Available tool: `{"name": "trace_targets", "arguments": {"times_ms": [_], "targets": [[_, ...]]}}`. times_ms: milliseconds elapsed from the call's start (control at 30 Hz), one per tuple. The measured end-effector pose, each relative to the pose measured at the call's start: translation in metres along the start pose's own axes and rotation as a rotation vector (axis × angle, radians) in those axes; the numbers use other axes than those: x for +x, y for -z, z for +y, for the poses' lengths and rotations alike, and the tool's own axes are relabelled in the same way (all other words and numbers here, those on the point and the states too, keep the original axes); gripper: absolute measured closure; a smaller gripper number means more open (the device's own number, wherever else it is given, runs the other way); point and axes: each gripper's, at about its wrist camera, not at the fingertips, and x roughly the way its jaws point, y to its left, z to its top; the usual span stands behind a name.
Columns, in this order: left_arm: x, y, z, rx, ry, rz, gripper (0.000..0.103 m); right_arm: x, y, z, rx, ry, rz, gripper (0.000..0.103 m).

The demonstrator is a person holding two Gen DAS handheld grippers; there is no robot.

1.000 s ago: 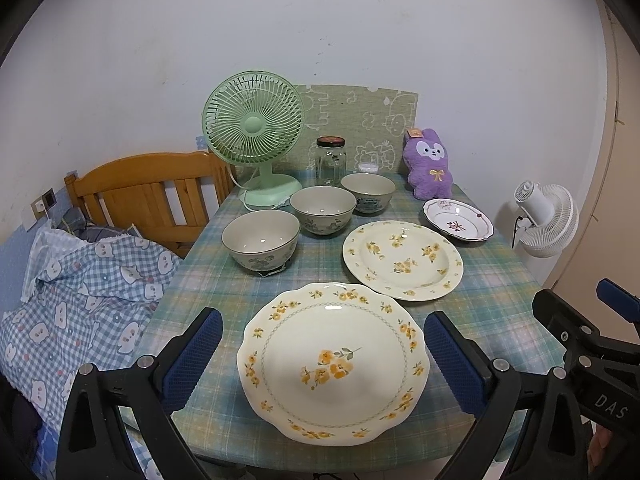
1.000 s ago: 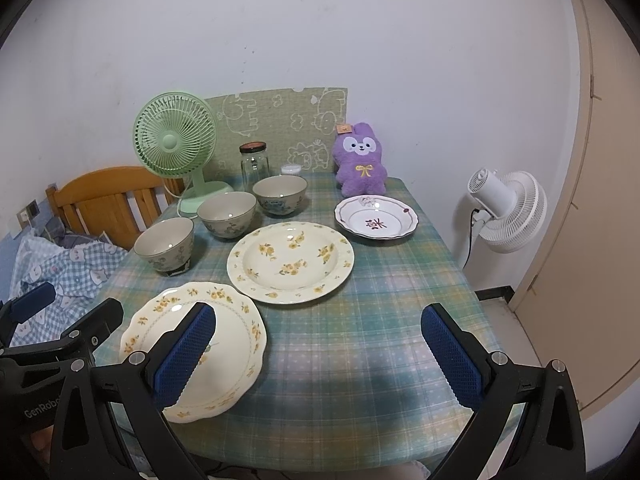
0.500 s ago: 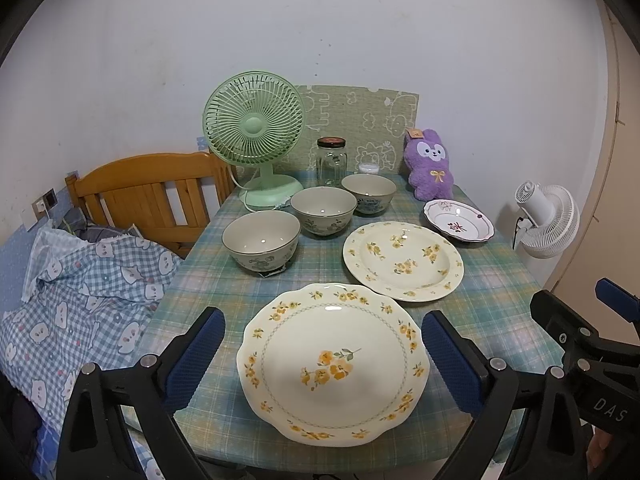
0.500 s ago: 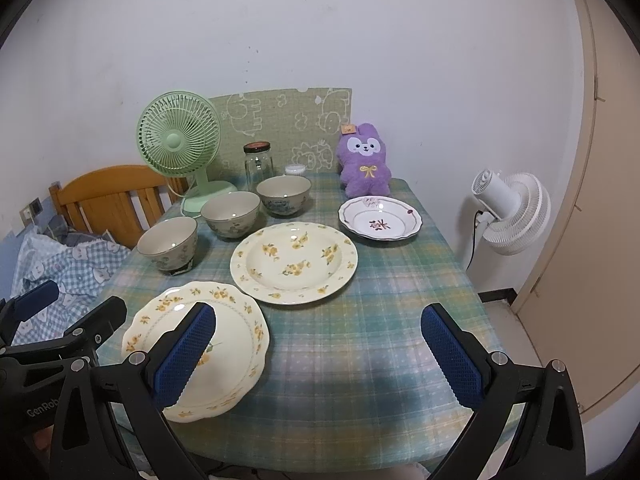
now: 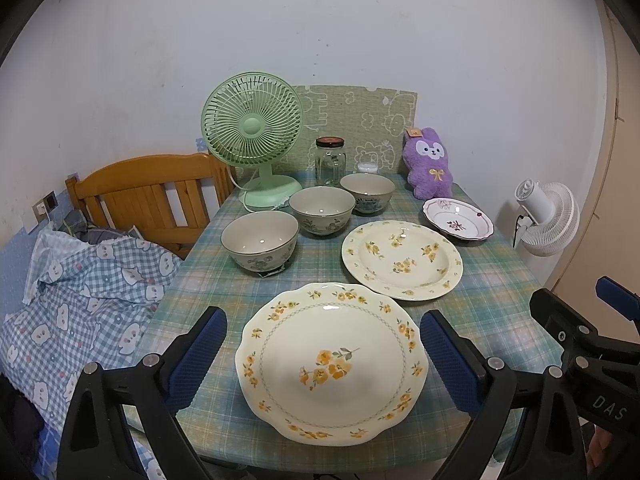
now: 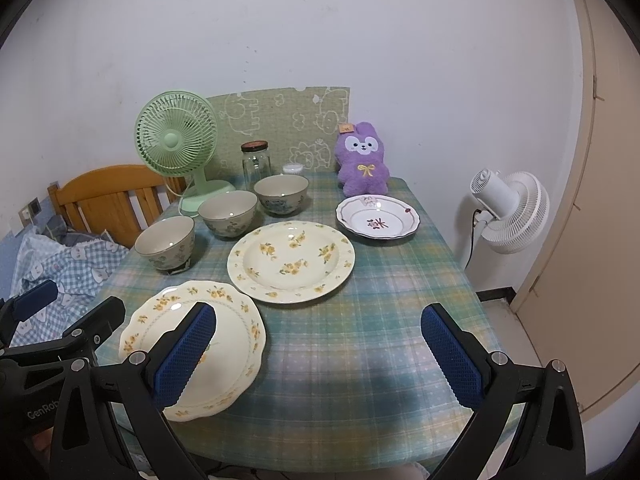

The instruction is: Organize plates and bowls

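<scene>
A large cream plate with yellow flowers (image 5: pixel 330 364) (image 6: pixel 224 344) lies at the table's near edge, framed by my open left gripper (image 5: pixel 323 350). Behind it sits a deeper yellow-flowered plate (image 5: pixel 402 258) (image 6: pixel 291 260), then a small white plate with a red pattern (image 5: pixel 458 218) (image 6: pixel 378 220). Three grey-green bowls stand in a diagonal row: near (image 5: pixel 260 242) (image 6: pixel 165 242), middle (image 5: pixel 322 210) (image 6: pixel 228 212), far (image 5: pixel 367 191) (image 6: pixel 281 192). My right gripper (image 6: pixel 319 354) hangs open over bare tablecloth at the front right, holding nothing.
A green desk fan (image 5: pixel 252 132), a glass jar (image 5: pixel 330 156) and a purple plush rabbit (image 5: pixel 430 162) line the back of the plaid-clothed table (image 6: pixel 360 340). A wooden headboard (image 5: pixel 148 192) and checked bedding (image 5: pixel 80 292) lie left; a white fan (image 6: pixel 508 210) stands right.
Both grippers have shifted slightly; the views have drifted a little and the dishes have not moved. Both stay open.
</scene>
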Motion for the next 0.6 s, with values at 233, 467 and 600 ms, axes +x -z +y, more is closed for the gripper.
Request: {"name": "trace_targets", "arguments": {"times_ms": [233, 467, 600], "targets": [[-0.004, -0.001, -0.003, 0.011, -0.005, 0.010, 0.010, 0.002, 0.000, -0.005, -0.003, -0.002, 0.012, 0.000], [-0.002, -0.004, -0.006, 0.016, -0.014, 0.040, 0.017, 0.002, -0.005, 0.002, -0.005, -0.022, 0.046, 0.001], [0.005, -0.006, -0.006, 0.039, -0.034, 0.055, 0.020, 0.009, -0.007, 0.007, 0.015, -0.034, 0.073, 0.004]]}}
